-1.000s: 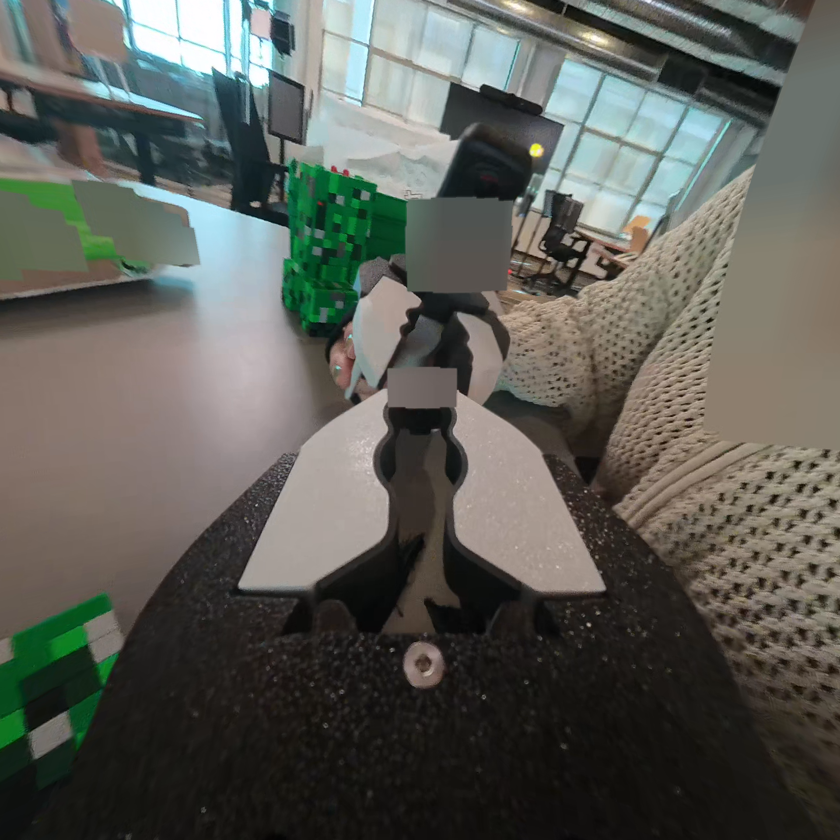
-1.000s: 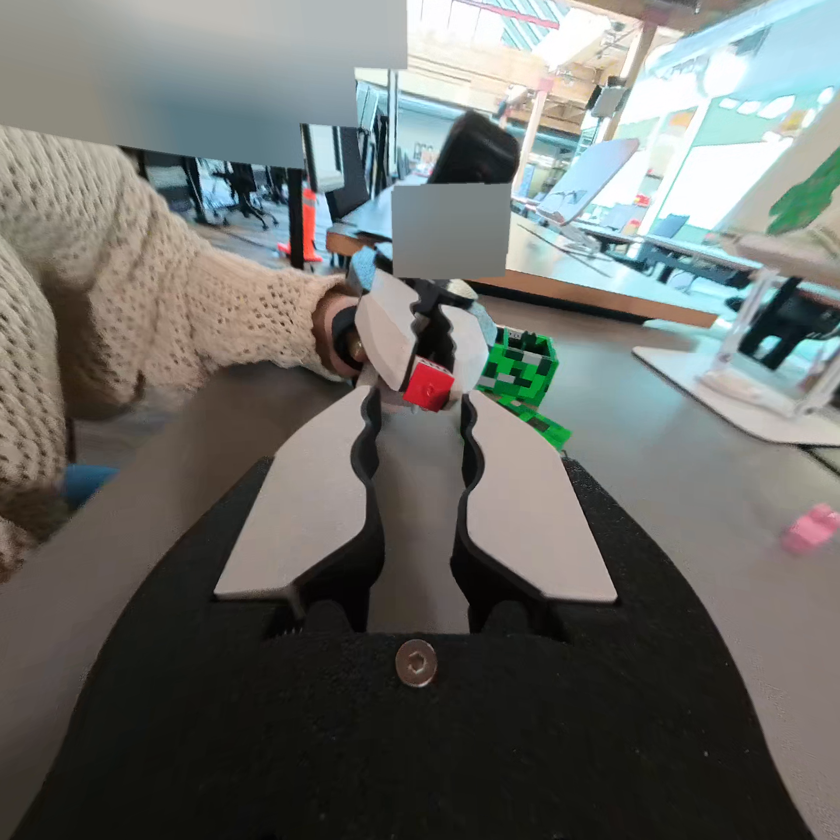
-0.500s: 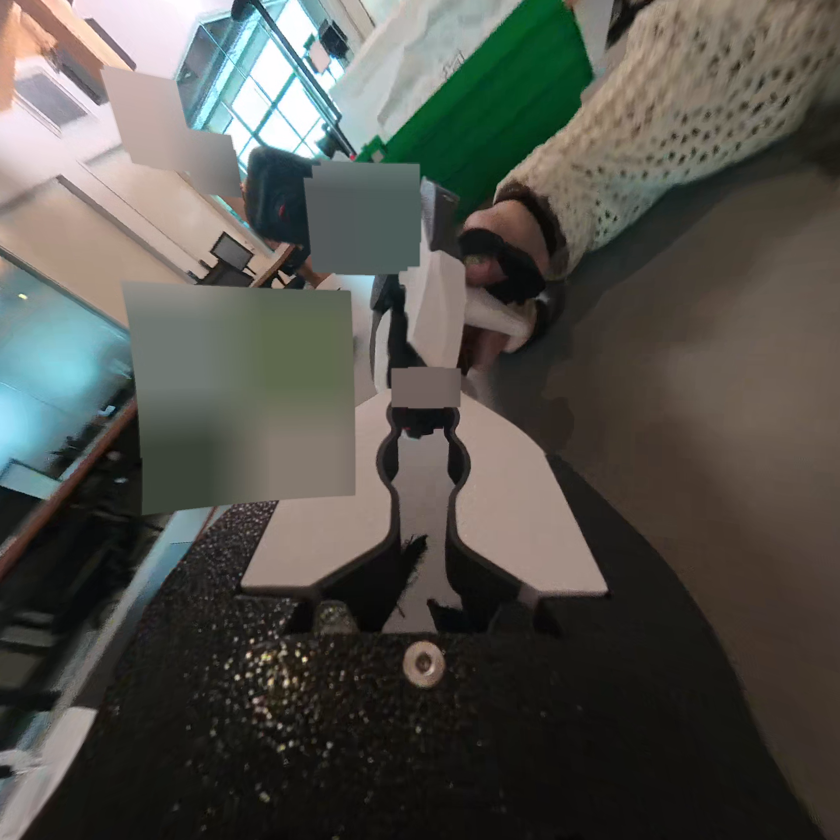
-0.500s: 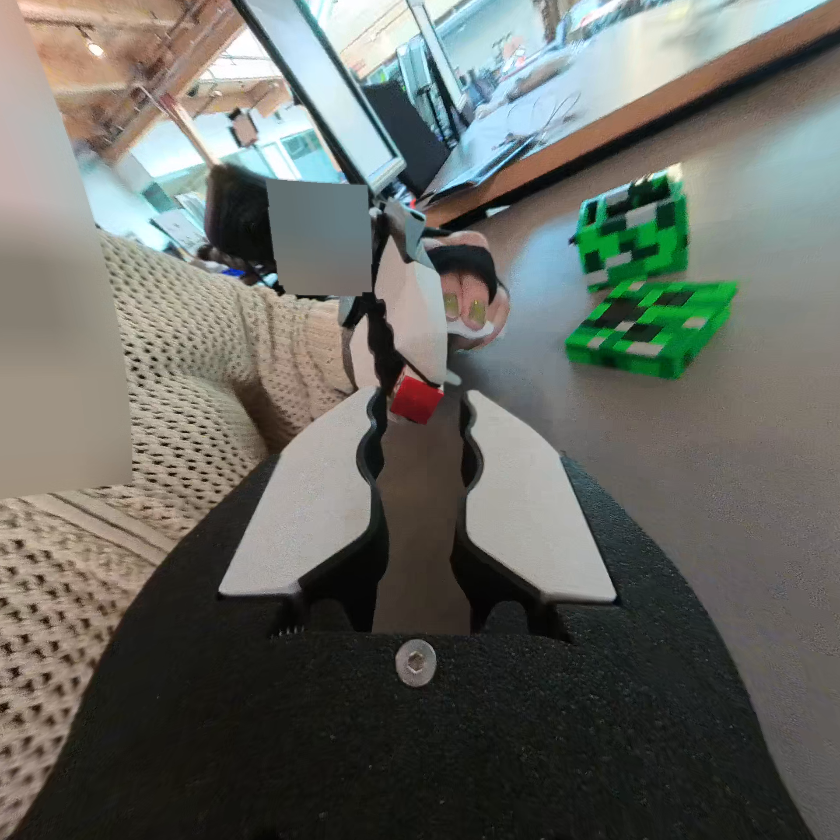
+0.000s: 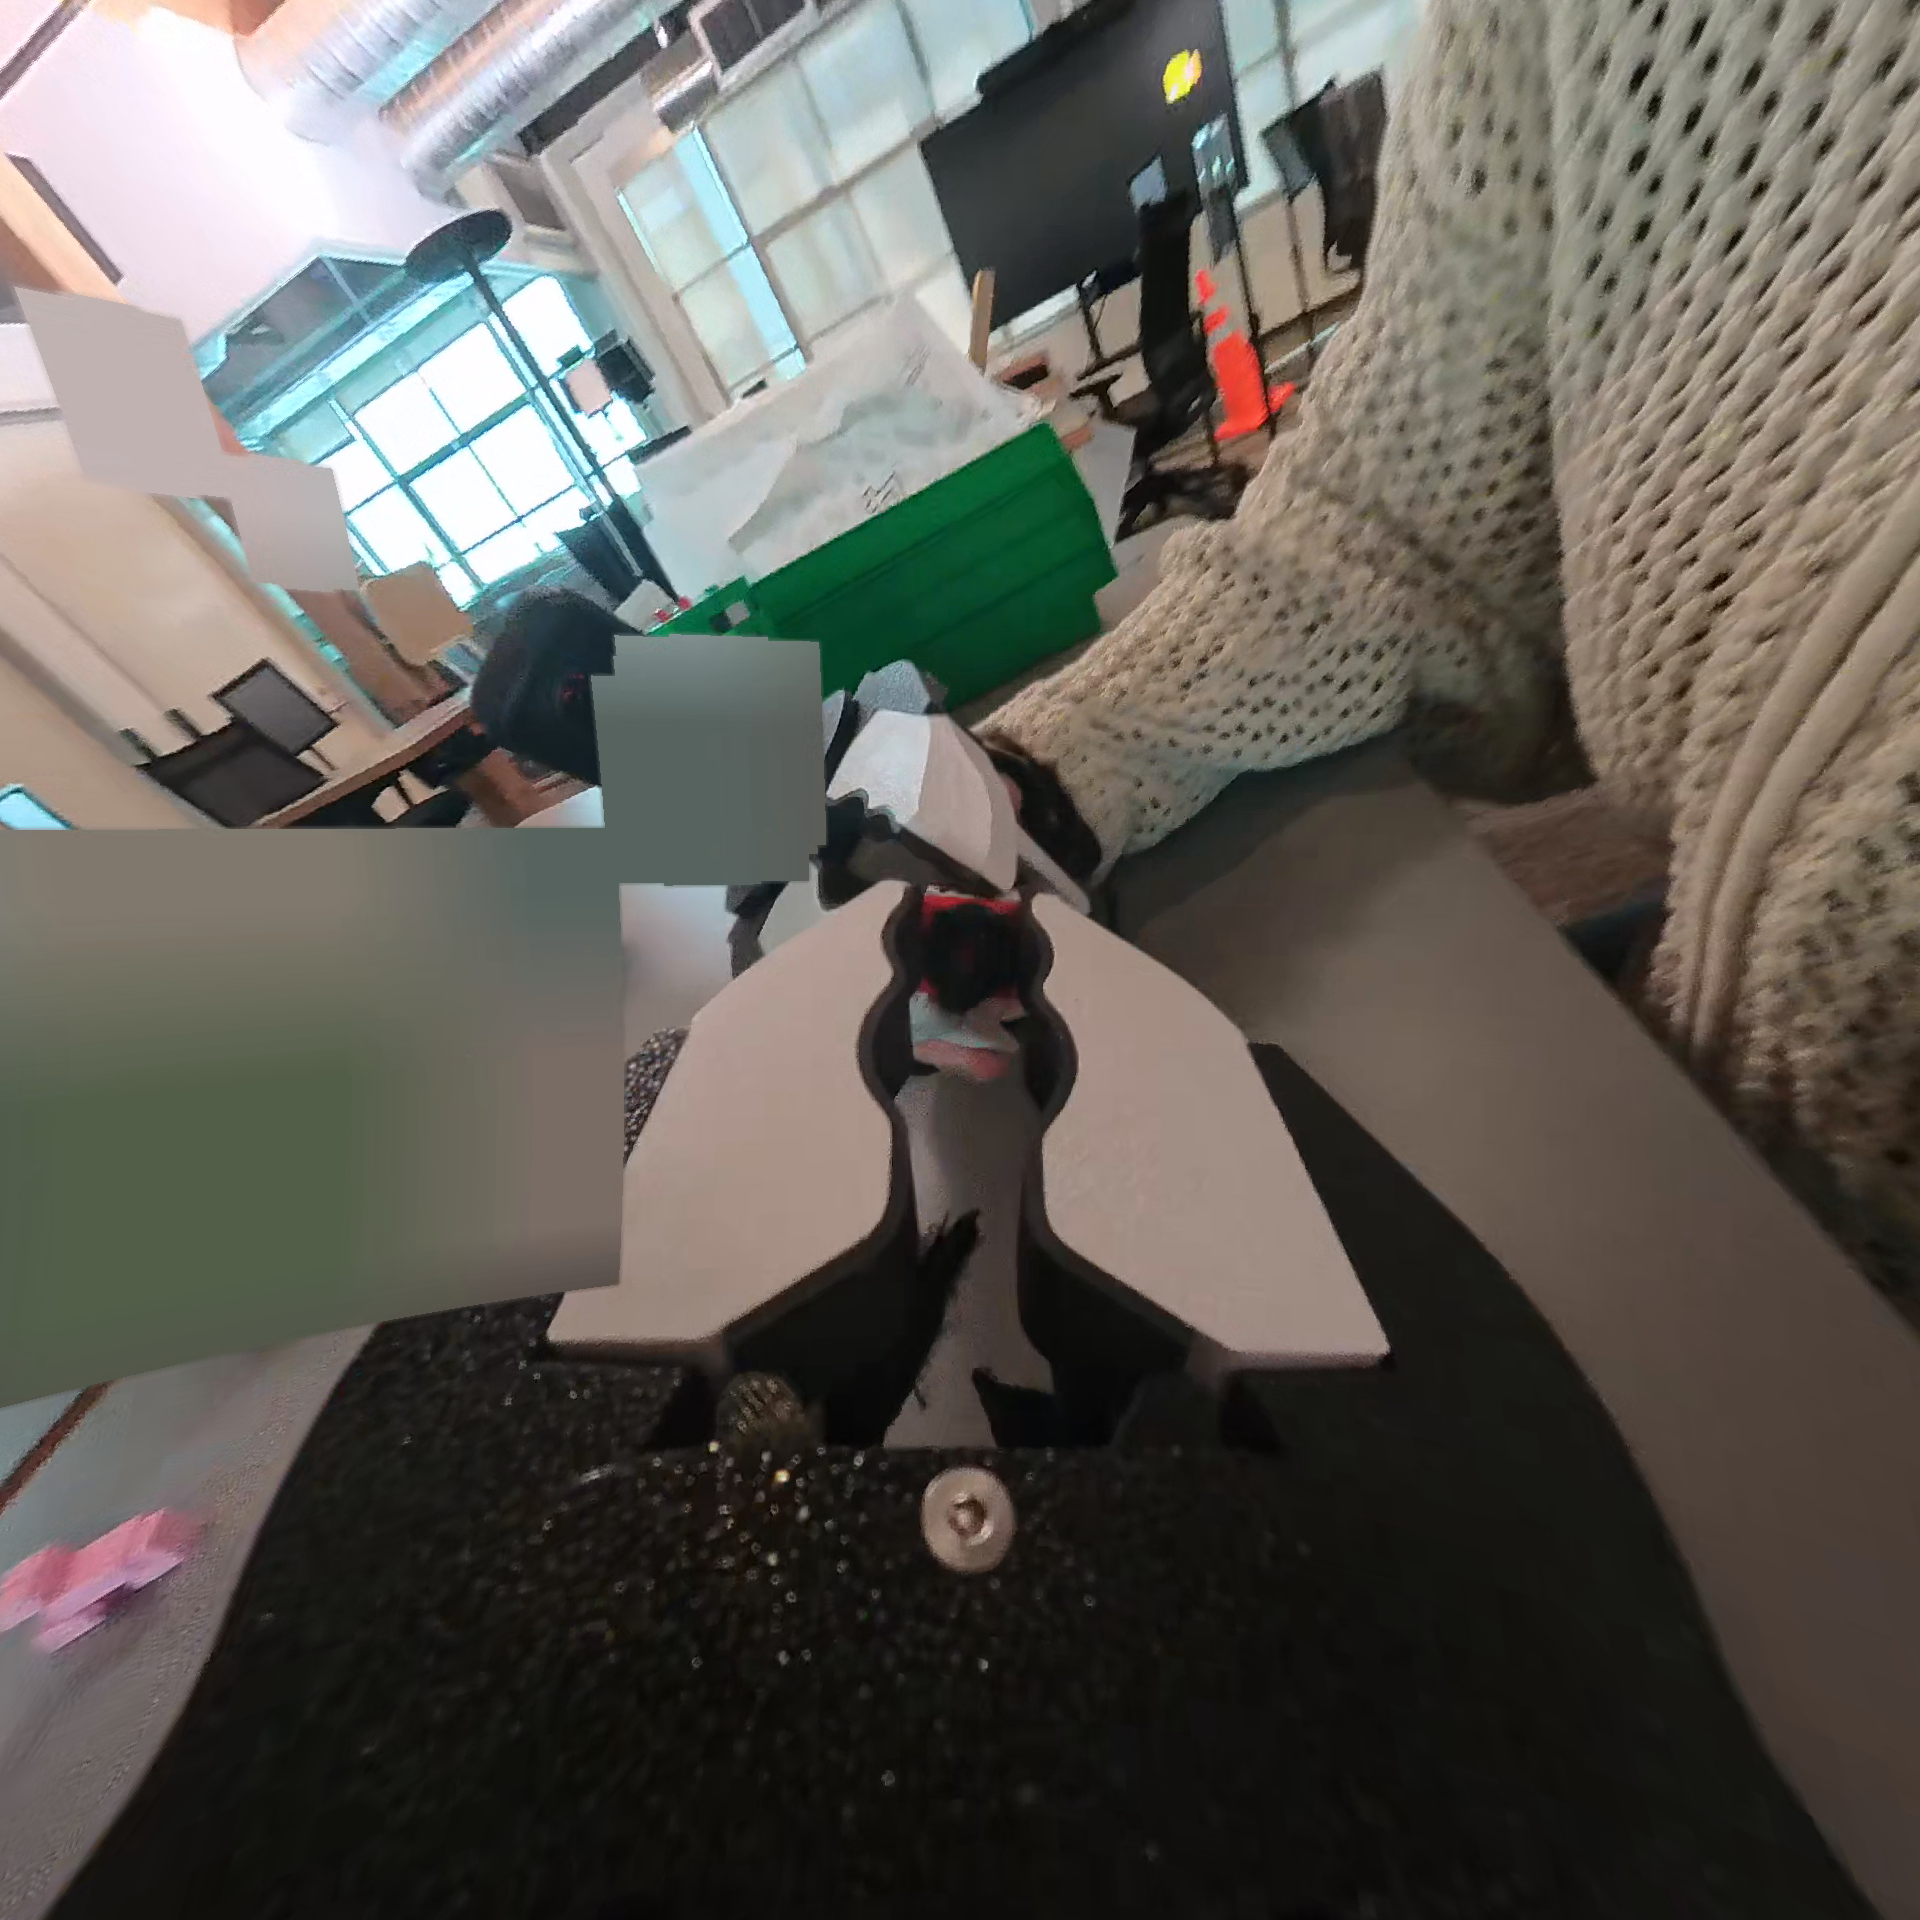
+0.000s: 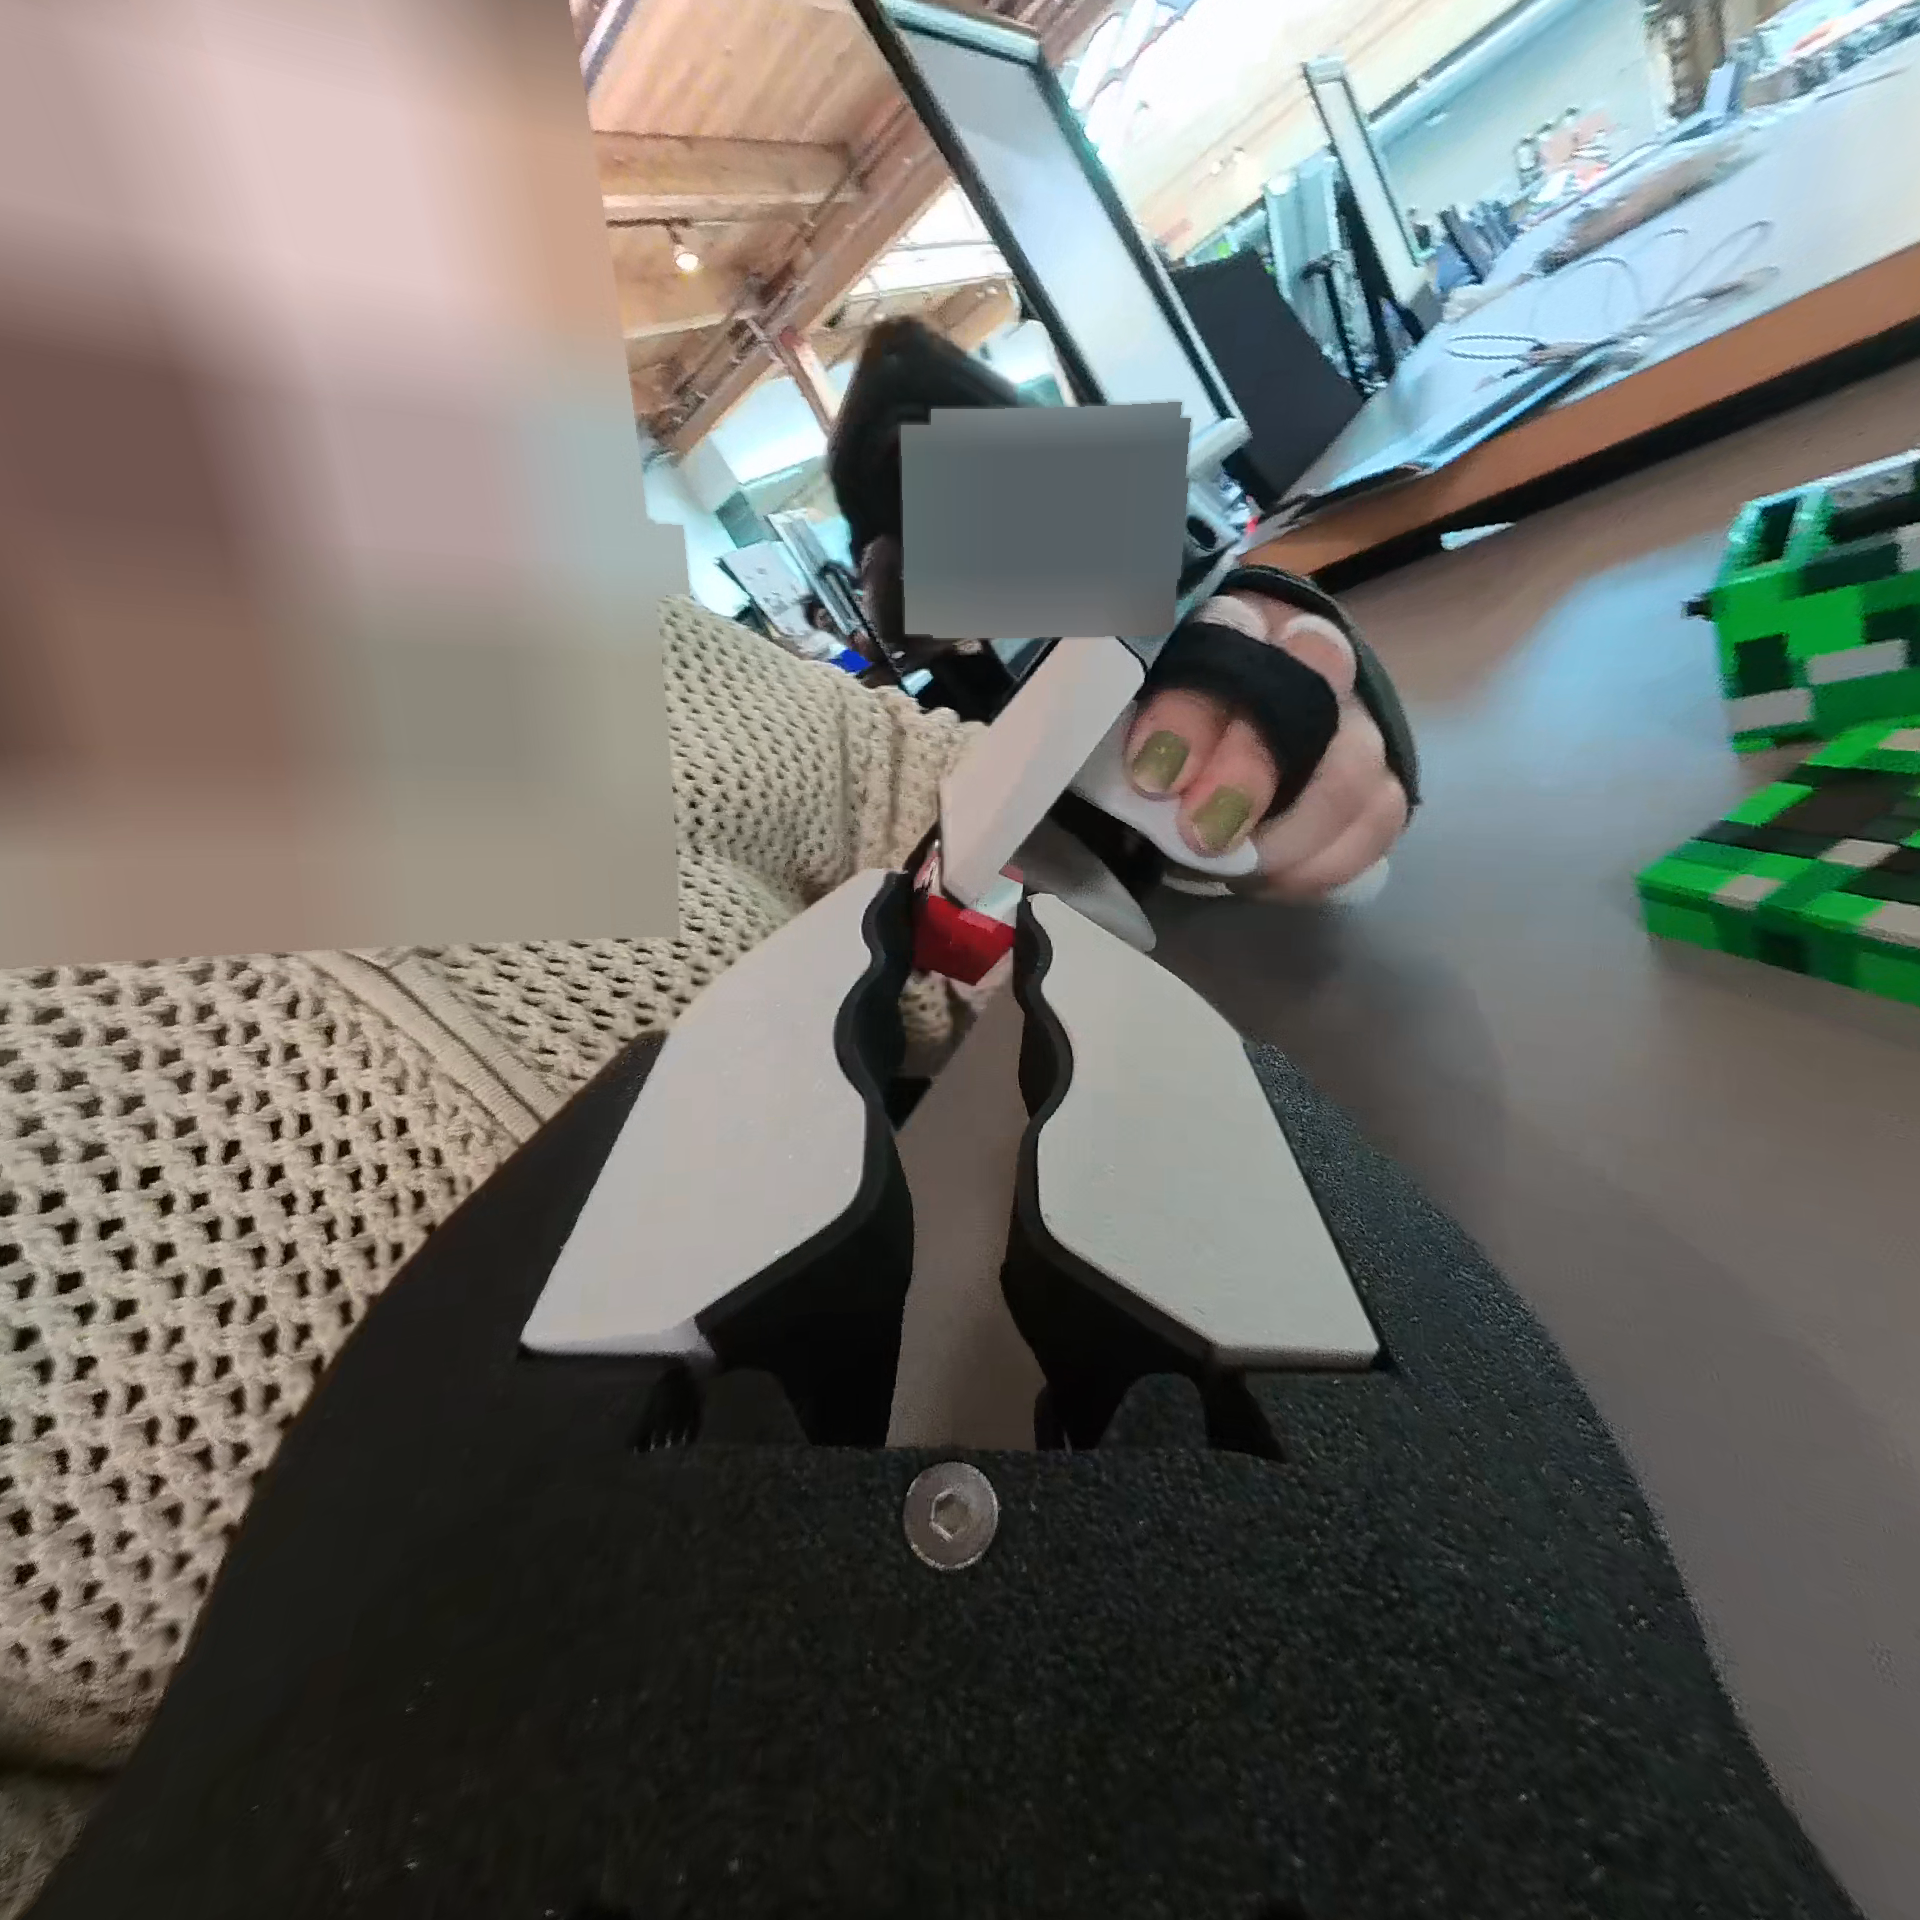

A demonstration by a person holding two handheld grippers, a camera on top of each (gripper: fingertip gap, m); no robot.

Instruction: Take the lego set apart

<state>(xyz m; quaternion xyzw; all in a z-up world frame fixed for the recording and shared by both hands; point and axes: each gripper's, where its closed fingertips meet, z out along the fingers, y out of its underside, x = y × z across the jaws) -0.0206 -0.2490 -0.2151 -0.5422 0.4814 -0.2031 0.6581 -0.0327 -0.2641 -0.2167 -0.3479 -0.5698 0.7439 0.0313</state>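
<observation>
2 grippers are meeting tip to tip over my table (image 6: 1558,1091). My left gripper (image 5: 966,914) and right gripper (image 6: 961,914) are both clamping the red brick (image 6: 961,940). Green blocks (image 6: 1829,727) are lying well apart.

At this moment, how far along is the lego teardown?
Done: green sections already lie split on the table, with pink bits loose. In hand: both tongs, left and right, meet at a small red block. Left: separating that block and the green chunks.

Bright daylight floods through far windows (image 5: 790,249); wide-angle bending warps the edges, and motion blur smears the pink bricks (image 5: 94,1579) near left.
</observation>
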